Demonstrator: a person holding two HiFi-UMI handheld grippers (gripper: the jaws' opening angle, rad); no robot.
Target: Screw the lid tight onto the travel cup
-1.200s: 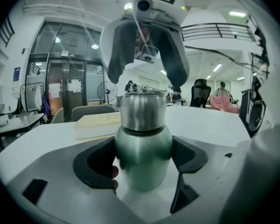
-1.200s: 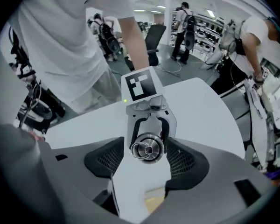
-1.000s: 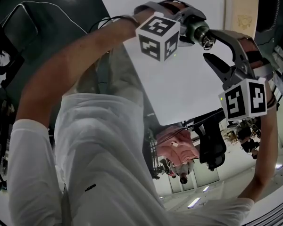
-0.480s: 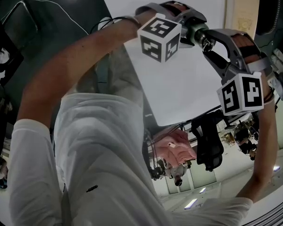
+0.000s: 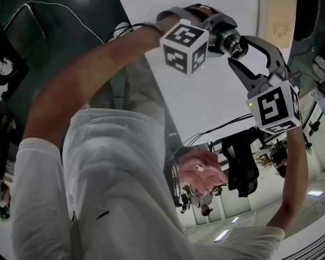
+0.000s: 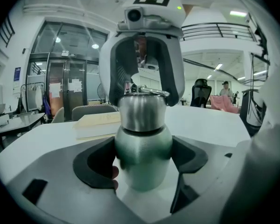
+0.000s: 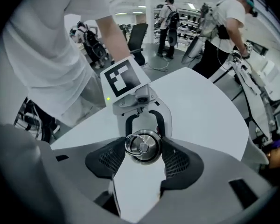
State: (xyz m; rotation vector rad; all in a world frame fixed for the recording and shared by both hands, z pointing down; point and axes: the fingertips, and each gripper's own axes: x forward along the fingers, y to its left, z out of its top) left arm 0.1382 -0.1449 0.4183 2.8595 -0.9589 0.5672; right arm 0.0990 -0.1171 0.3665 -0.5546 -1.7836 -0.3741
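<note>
Since the earlier frames the right tool (image 7: 143, 148) has been rolled about its own line, so that its marker cube (image 5: 274, 108) is now seen shifted slightly and turned to a different angle in the head view, while the left tool (image 6: 143, 158) and the travel cup (image 5: 226, 37) have been kept where they were. The right tool's jaws have just been closing, with the lid (image 6: 142, 113) between them; in the right gripper view the round steel top of the lid, with its small ring (image 7: 136, 145), is seen end-on and the two dark pads are set against its rim on either side, so the lid is gripped. The left tool is closed on the green metal body of the cup, one pad pressed to each flank below the lid. The cup is thus held in the air between the two tools, above the white desk (image 7: 196, 101), with the lid seated on its neck. In the left gripper view the right tool is seen straddling the lid from the far end. A pale flat book (image 6: 100, 122) is seen lying on the desk beyond the cup.
</note>
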